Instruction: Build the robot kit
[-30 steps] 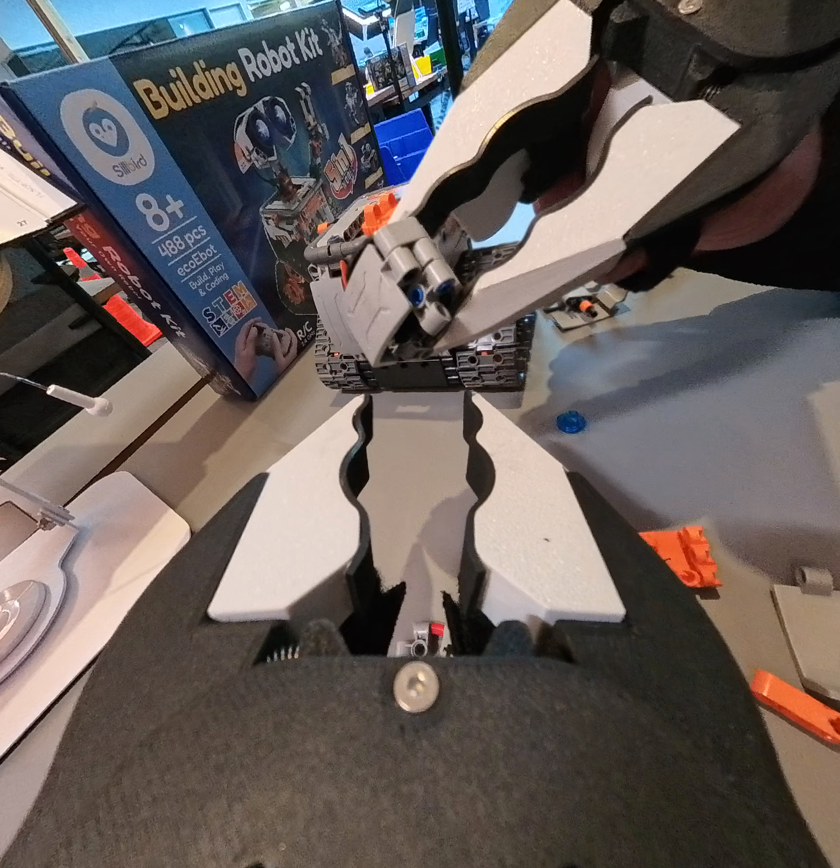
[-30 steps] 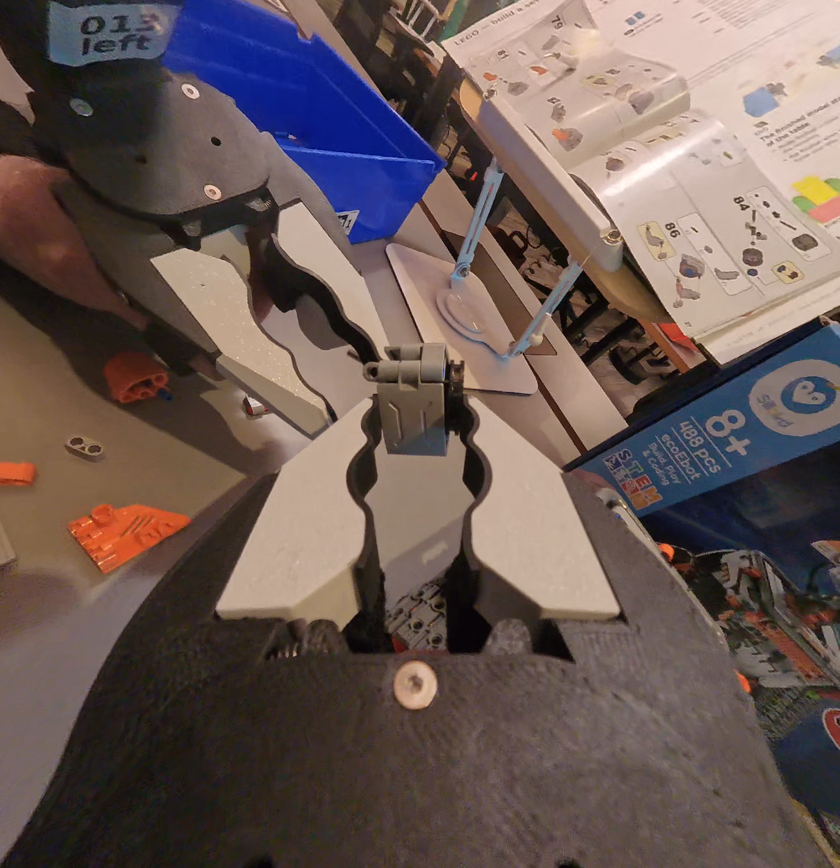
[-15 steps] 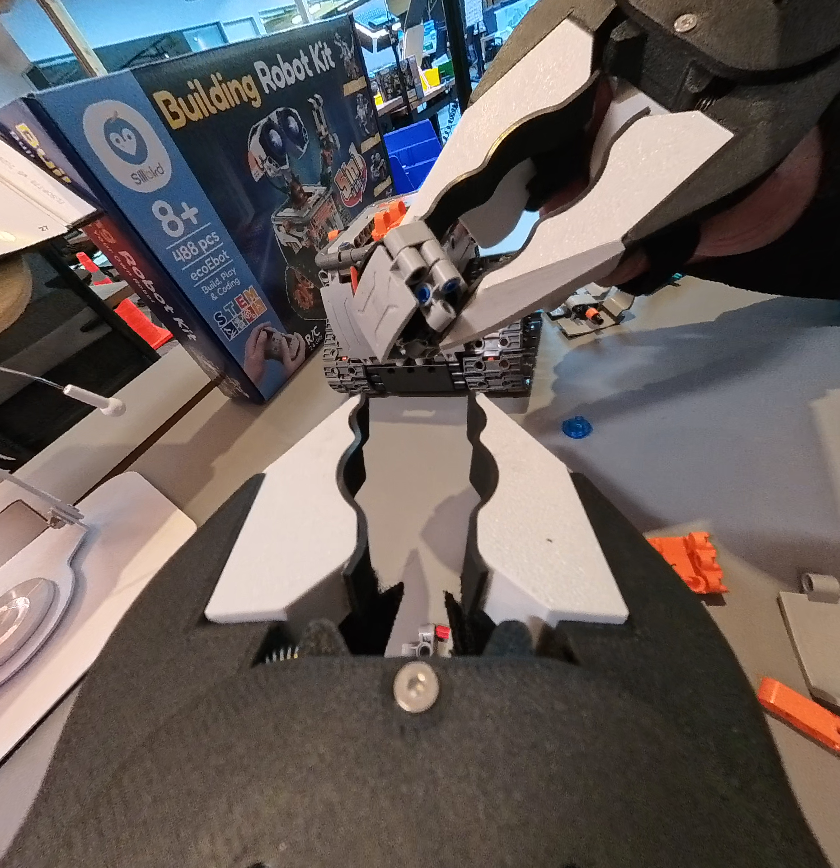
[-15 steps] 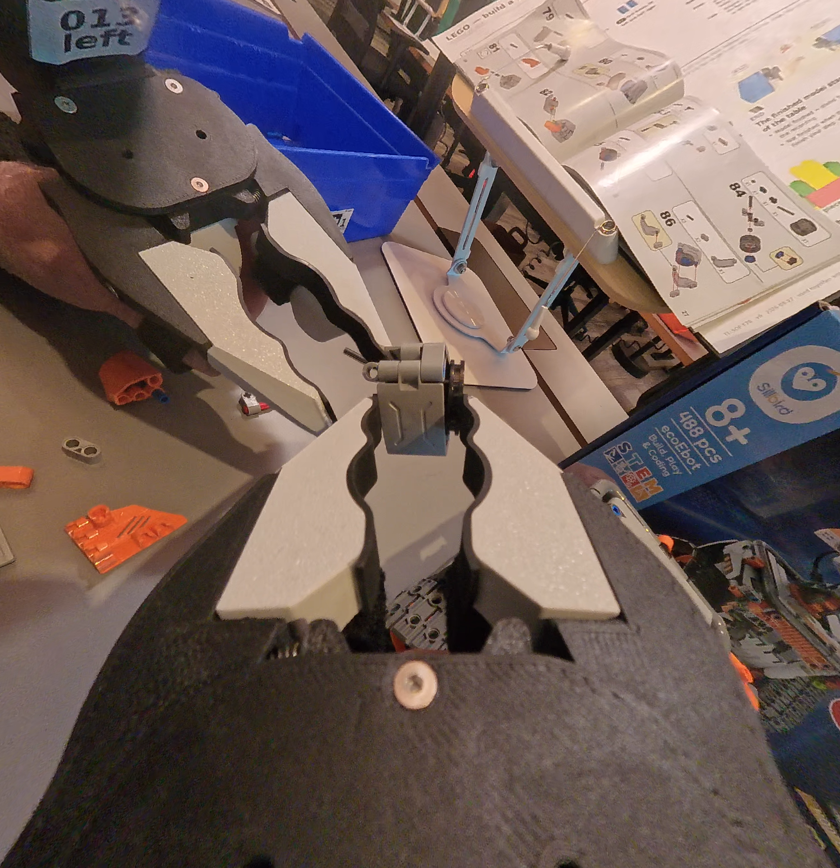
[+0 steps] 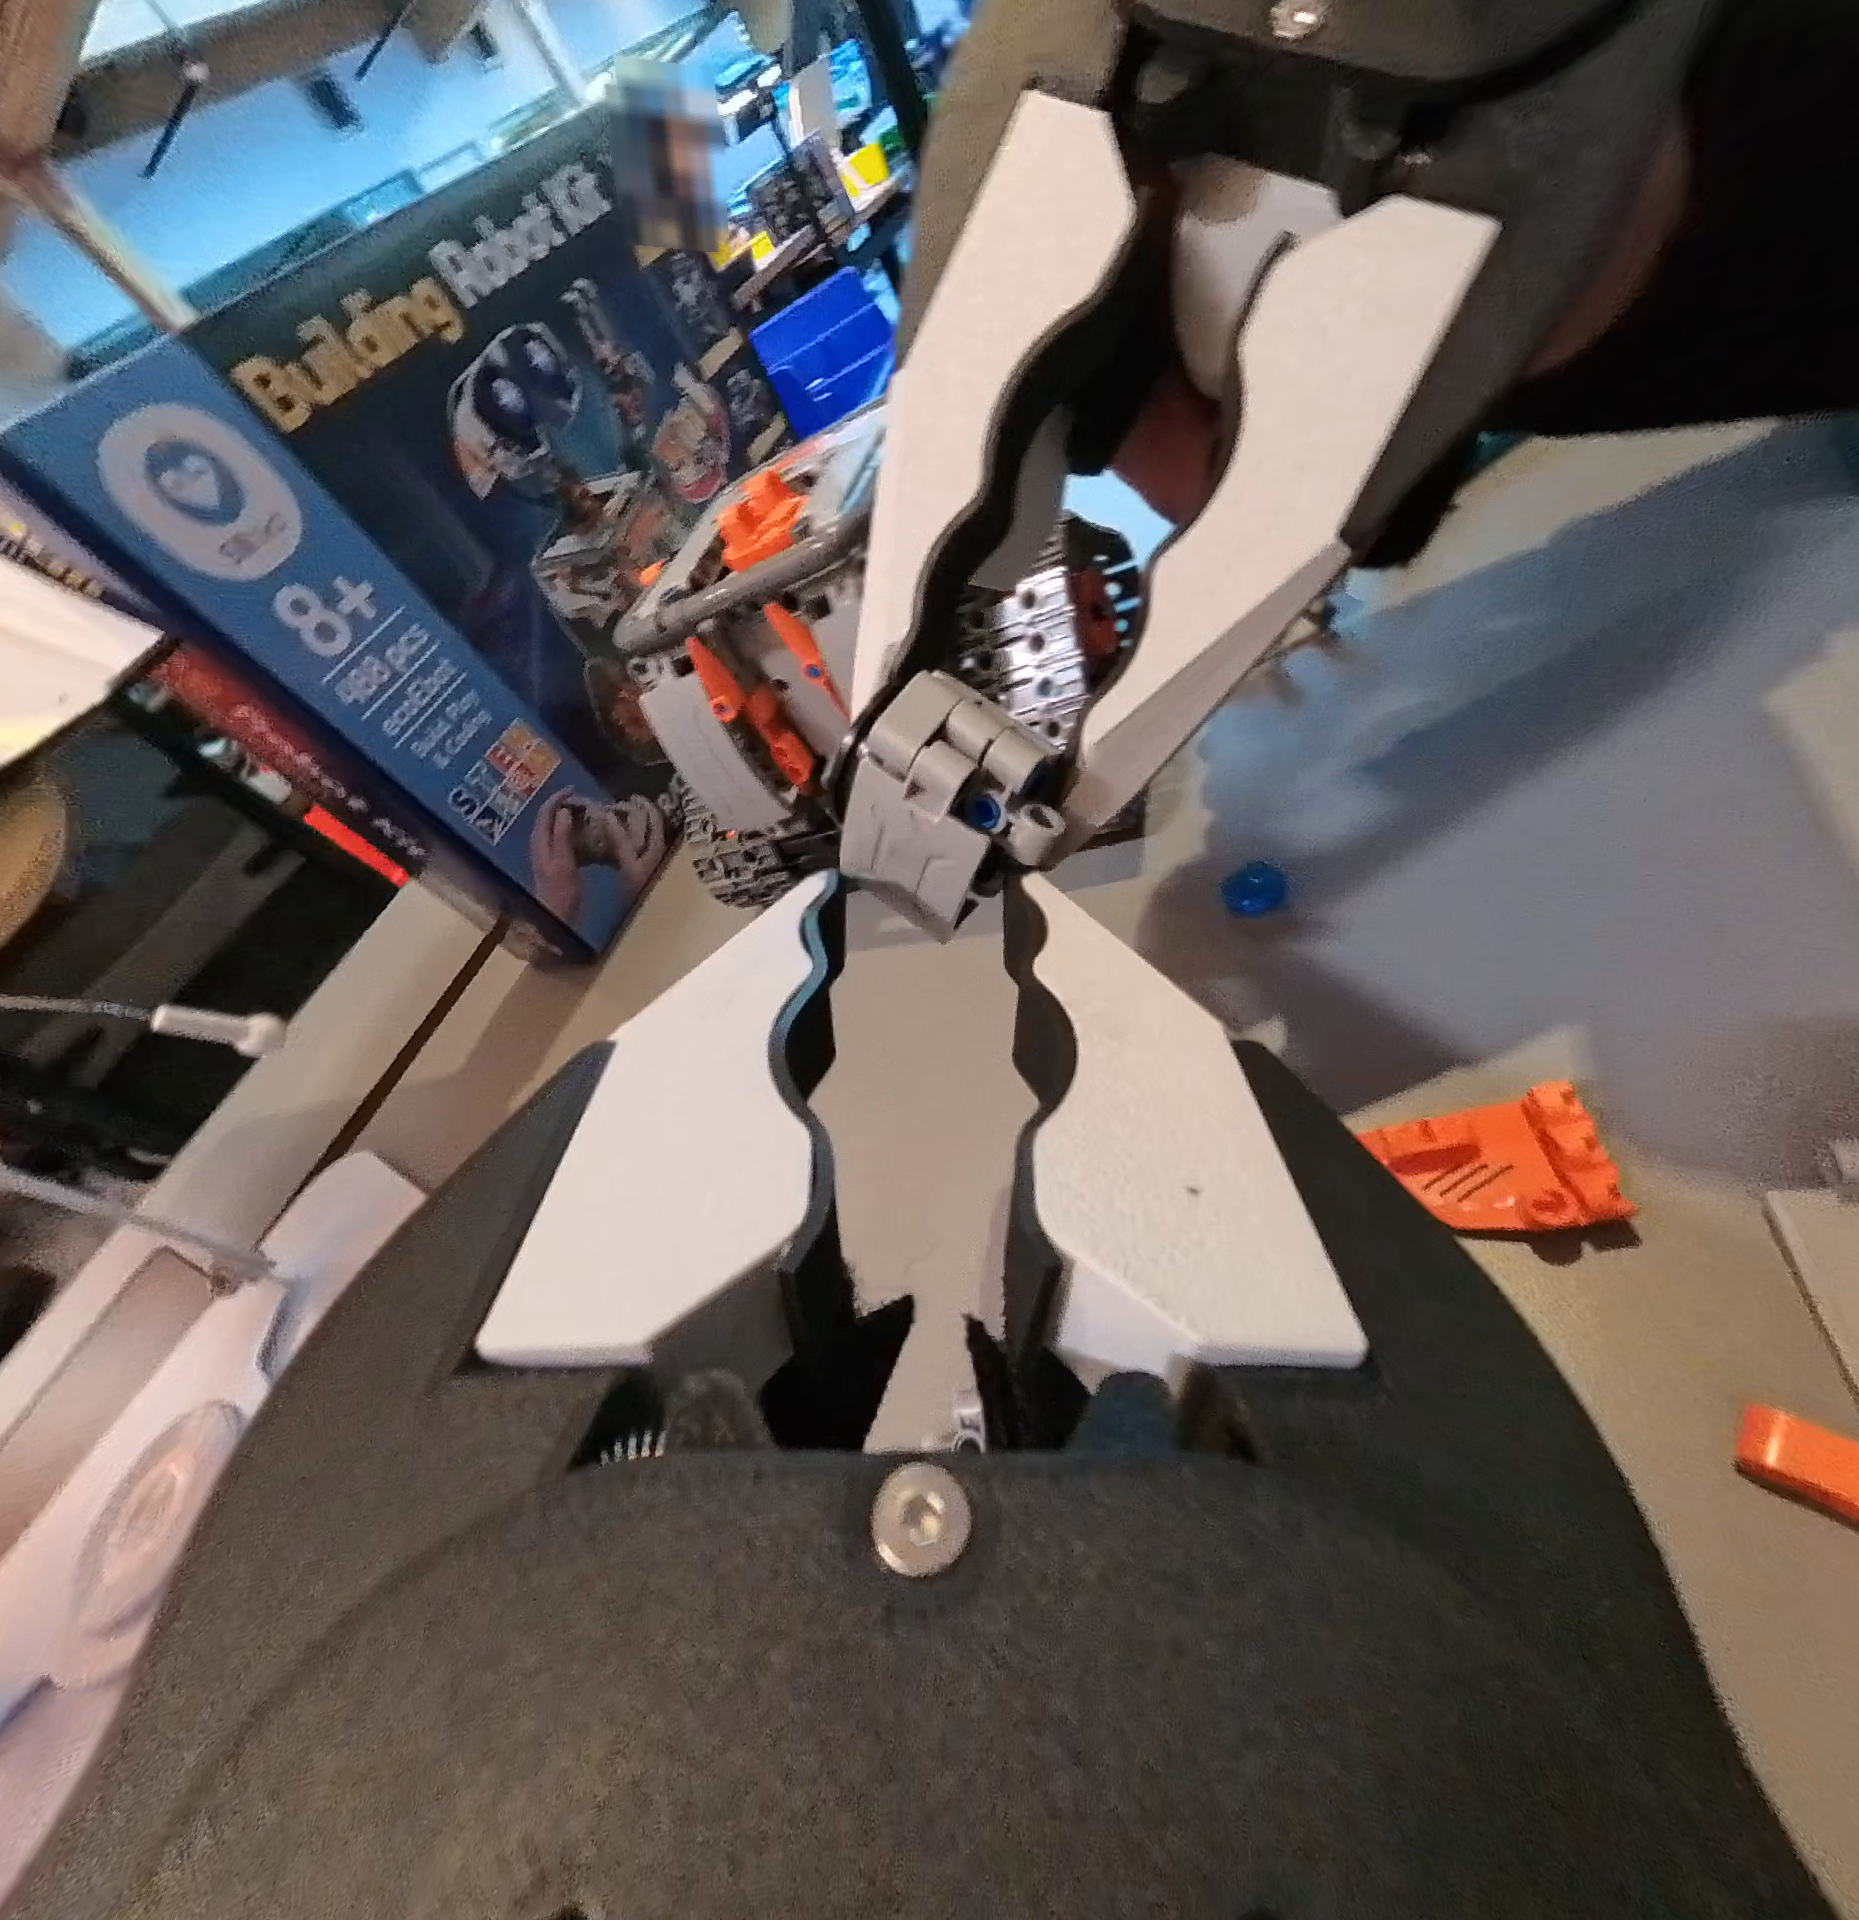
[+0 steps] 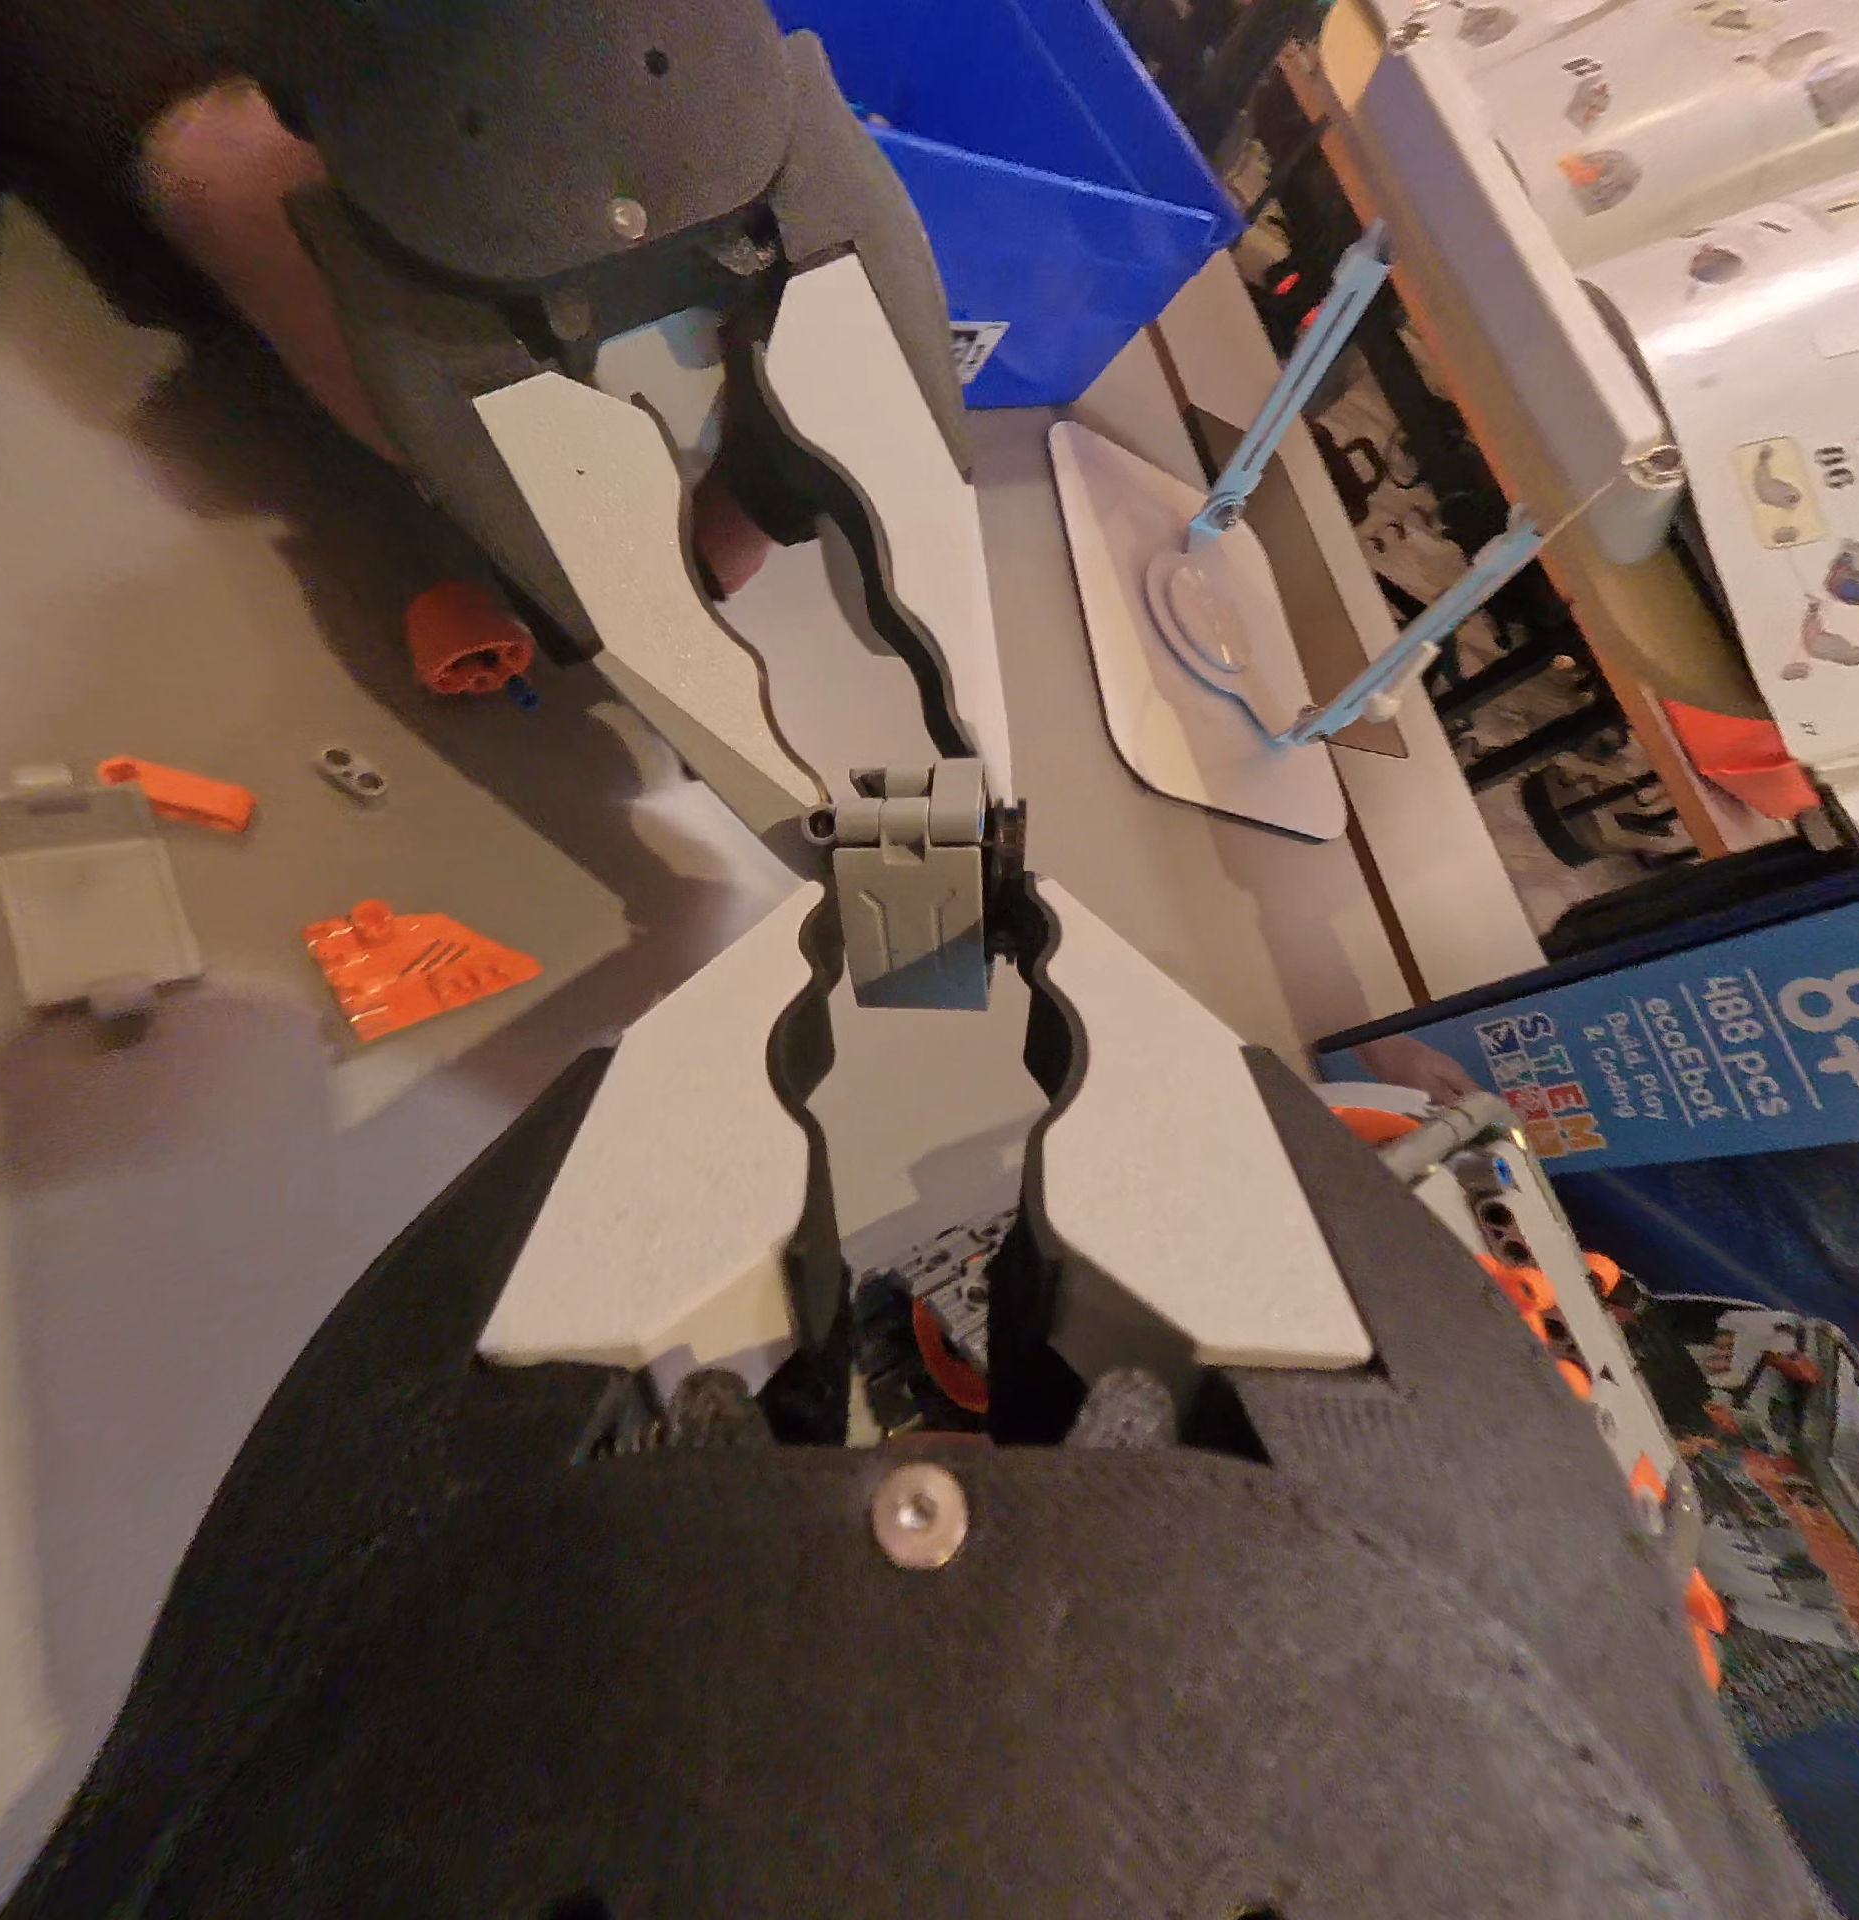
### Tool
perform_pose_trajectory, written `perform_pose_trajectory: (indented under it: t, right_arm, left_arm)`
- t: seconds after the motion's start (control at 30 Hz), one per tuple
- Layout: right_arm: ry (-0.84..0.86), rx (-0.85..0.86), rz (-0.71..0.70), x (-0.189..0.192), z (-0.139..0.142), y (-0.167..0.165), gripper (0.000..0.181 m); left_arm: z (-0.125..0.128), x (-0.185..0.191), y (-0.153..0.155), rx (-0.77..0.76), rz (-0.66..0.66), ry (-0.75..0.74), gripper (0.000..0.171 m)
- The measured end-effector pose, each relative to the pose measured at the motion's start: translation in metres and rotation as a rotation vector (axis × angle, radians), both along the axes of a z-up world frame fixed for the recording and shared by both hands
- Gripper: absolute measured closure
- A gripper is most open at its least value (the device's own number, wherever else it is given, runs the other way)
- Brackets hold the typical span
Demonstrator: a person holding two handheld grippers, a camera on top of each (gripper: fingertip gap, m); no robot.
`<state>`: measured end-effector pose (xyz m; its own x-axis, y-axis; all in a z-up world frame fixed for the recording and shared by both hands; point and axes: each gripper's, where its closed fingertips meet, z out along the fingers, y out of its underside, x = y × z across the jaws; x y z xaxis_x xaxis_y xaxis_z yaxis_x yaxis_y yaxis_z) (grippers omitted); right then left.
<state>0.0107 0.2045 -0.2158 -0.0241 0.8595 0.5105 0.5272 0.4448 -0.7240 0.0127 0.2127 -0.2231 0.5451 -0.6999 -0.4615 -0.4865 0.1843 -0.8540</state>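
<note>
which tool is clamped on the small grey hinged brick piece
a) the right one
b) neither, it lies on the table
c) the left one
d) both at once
a: the right tool has its fingers shut on the grey hinged piece, while the left tool stands open just short of it.

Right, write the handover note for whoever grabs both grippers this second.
Right gripper: jaws shut on the grey hinged piece, held off the table.
Left gripper: jaws open, empty, tips either side of the piece's free end; contact unclear.
Tracked model stands behind, beside the kit box, apart from the piece.
Loose on the table: orange wedge panel, orange beam, blue stud.
</note>
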Motion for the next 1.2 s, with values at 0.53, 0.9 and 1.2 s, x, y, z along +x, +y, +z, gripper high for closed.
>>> perform_pose_trajectory:
  t: [0.53, 0.9, 1.2]
  right_arm:
    - [0.012, -0.174, 0.091, 0.010, -0.002, -0.011, 0.150]
    - [0.050, -0.352, 0.162, 0.007, -0.004, -0.023, 0.150]
    - [0.139, -0.256, 0.080, 0.009, 0.018, -0.008, 0.149]
  left_arm:
    - [-0.007, 0.009, -0.008, -0.057, -0.096, -0.015, 0.137]
    - [-0.010, 0.018, -0.022, -0.215, -0.227, -0.119, 0.144]
    - [-0.001, -0.003, 0.002, -0.239, -0.086, -0.213, 0.146]
